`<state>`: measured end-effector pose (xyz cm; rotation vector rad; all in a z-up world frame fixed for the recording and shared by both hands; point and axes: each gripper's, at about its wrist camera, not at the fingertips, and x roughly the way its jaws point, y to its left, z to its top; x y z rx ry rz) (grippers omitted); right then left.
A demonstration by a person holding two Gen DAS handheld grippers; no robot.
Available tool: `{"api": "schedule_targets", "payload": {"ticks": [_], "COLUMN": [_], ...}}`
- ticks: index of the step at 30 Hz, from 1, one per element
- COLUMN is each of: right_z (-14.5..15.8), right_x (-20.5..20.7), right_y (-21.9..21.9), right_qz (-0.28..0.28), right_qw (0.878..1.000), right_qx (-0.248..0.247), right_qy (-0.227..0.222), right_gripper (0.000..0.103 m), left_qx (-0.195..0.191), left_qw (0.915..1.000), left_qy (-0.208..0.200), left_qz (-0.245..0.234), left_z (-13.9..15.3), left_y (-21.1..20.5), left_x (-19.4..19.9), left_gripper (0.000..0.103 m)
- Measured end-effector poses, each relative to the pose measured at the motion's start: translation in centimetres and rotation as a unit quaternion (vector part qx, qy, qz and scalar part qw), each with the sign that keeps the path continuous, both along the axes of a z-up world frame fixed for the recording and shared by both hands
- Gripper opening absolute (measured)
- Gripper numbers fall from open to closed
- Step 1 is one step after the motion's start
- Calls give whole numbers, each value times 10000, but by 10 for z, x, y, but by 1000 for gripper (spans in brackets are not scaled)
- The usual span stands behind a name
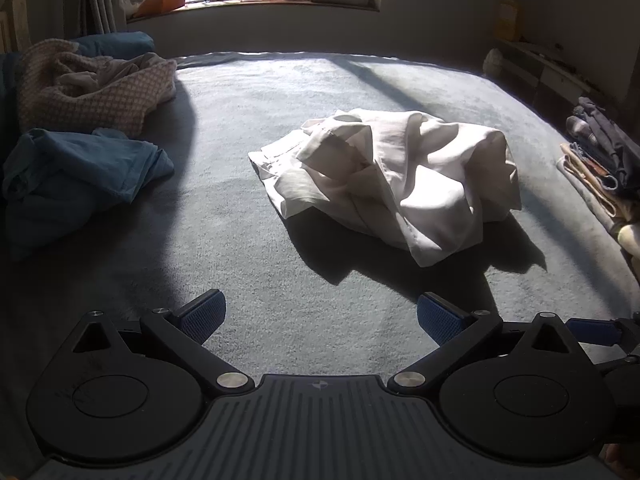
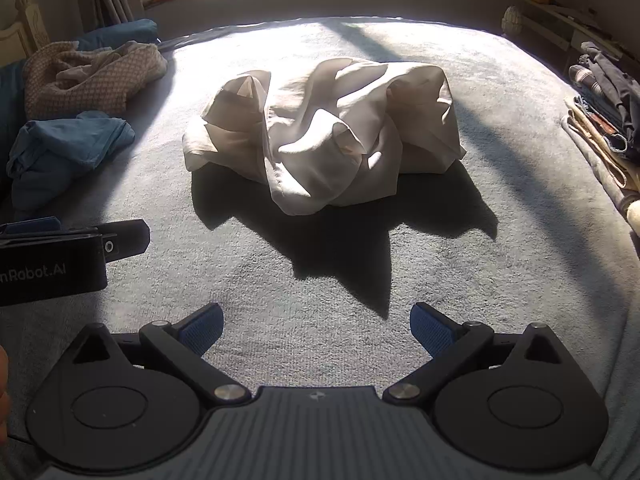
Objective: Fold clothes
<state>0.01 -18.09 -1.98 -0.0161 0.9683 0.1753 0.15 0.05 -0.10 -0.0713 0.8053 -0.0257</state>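
Observation:
A crumpled white garment (image 1: 392, 176) lies in a heap in the middle of the grey bed (image 1: 260, 248), lit by sun. It also shows in the right wrist view (image 2: 328, 132). My left gripper (image 1: 320, 316) is open and empty, held short of the garment and to its left. My right gripper (image 2: 316, 326) is open and empty, in front of the garment's shadow, apart from it. The left gripper's body (image 2: 52, 256) shows at the left edge of the right wrist view.
A blue garment (image 1: 80, 176) and a pink patterned knit (image 1: 92, 84) lie at the left of the bed. A stack of folded clothes (image 1: 600, 160) sits at the right edge. A window sill (image 1: 256, 0) with bags runs behind the bed.

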Motion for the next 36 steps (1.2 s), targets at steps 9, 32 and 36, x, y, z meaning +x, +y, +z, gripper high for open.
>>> {"api": "schedule_targets", "payload": {"ticks": [9,32,36], "right_z": [0,0,0], "right_x": [0,1,0], "right_y": [-1,-6,-4], "right_qz": [-27,-377,-373], "right_qw": [10000,9988,9987], "right_qx": [-6,-320,-347], "right_qy": [28,-33,-51], "right_gripper": [102,103,103], "left_qx": [-59,-80,-86], "left_qw": [10000,9994,9993], "left_qy": [49,106,97], "left_qz": [15,330,359], "left_z": [-1,-4,-2], "left_y": [2,12,14], "left_x": [2,5,6], "left_gripper": [103,103,103]}}
